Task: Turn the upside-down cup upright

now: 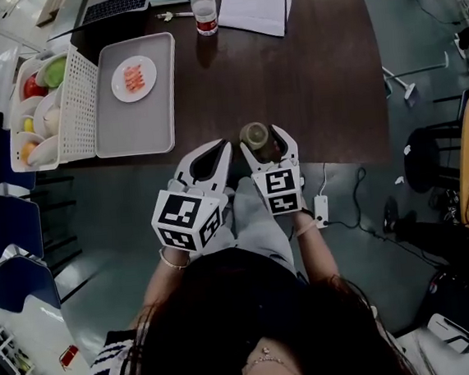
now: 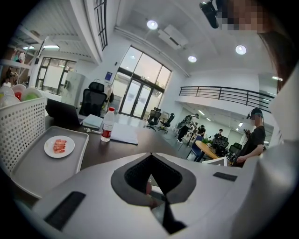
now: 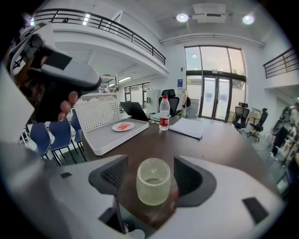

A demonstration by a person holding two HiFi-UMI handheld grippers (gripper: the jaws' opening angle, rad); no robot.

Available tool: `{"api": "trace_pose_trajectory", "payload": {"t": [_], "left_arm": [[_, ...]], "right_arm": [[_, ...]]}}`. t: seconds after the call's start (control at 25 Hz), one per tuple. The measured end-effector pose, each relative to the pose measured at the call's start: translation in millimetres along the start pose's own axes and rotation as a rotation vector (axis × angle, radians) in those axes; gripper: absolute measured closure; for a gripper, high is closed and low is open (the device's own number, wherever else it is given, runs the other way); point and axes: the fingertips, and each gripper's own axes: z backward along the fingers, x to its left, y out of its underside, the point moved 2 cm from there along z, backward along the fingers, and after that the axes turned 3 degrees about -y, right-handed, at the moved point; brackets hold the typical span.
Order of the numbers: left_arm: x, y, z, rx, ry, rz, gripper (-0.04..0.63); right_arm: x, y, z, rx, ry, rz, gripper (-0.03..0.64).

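Frosted pale-green cup looked base-up on the table, right of the grey tray and nearer you. Your right gripper had jaws wide around it, not squeezing, likely lining up the grab. Left gripper sat clamped empty, nearer the tray, kept clear
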Motion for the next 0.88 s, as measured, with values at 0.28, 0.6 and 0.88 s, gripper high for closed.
{"api": "trace_pose_trajectory", "payload": {"t": [0.28, 0.6, 0.88], "left_arm": [[10.3, 11.3, -0.7, 0.034, -0.006, 0.014, 0.600], [17.9, 16.3, 3.1, 0.051, -0.022, 0.018, 0.600], [19.4, 12.4, 4.3, 0.043, -0.028, 0.014, 0.600]], "right_arm": [[-2.5, 22.3, -22.2, 0.081, 0.001, -0.020, 0.304], [-8.9, 34.7, -30.7, 0.126, 0.022, -0.048, 0.307], [-12.0, 33.6, -30.2, 0.139, 0.006, -0.062, 0.319]]}}
